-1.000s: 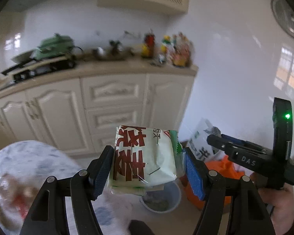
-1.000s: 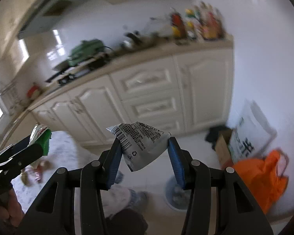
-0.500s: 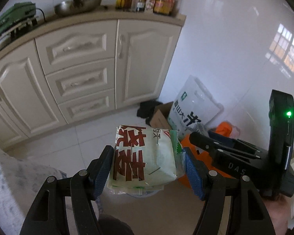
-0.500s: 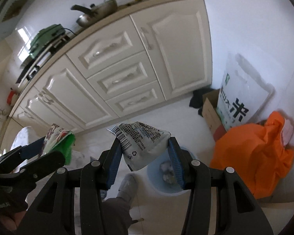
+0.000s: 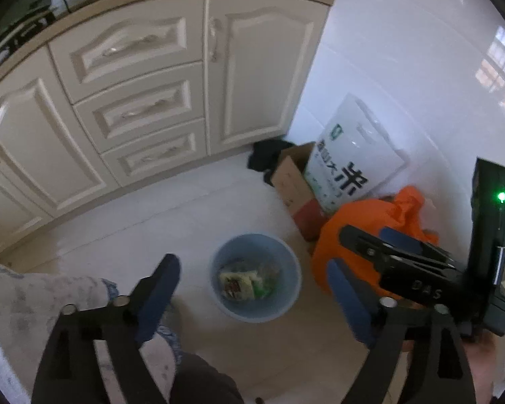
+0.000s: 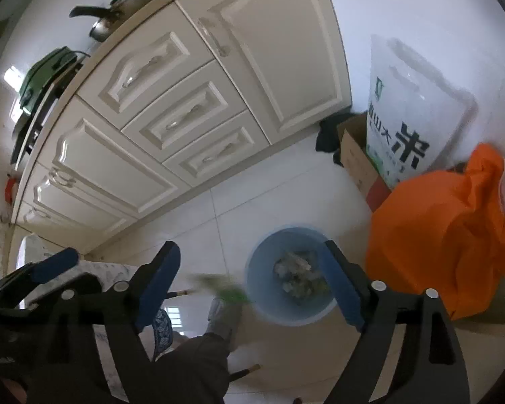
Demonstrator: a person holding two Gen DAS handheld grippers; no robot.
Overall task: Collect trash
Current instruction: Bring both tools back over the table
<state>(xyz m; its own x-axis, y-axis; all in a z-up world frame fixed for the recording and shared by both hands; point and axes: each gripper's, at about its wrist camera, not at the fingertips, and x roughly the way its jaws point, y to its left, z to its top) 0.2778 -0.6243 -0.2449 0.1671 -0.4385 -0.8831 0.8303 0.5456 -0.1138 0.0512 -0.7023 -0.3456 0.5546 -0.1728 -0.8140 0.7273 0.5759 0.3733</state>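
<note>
Over the floor, both tongs are hanging above the blue bin [image 5: 256, 277], jaws opening and empty: left tongs [image 5: 252, 296], right tongs [image 6: 252, 279]. A green wrapper [image 6: 229, 289] is falling, blurred, just beside the bin's rim; another packet [image 5: 240, 284] is lying inside.

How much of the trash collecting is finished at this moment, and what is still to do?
Done: wrappers lie in the blue bin. In hand: nothing; the left gripper and right gripper hang over the bin, jaws opening and empty. In the right wrist view a blurred green packet shows beside the rim. Left: these views cannot show whether more trash remains.
</note>
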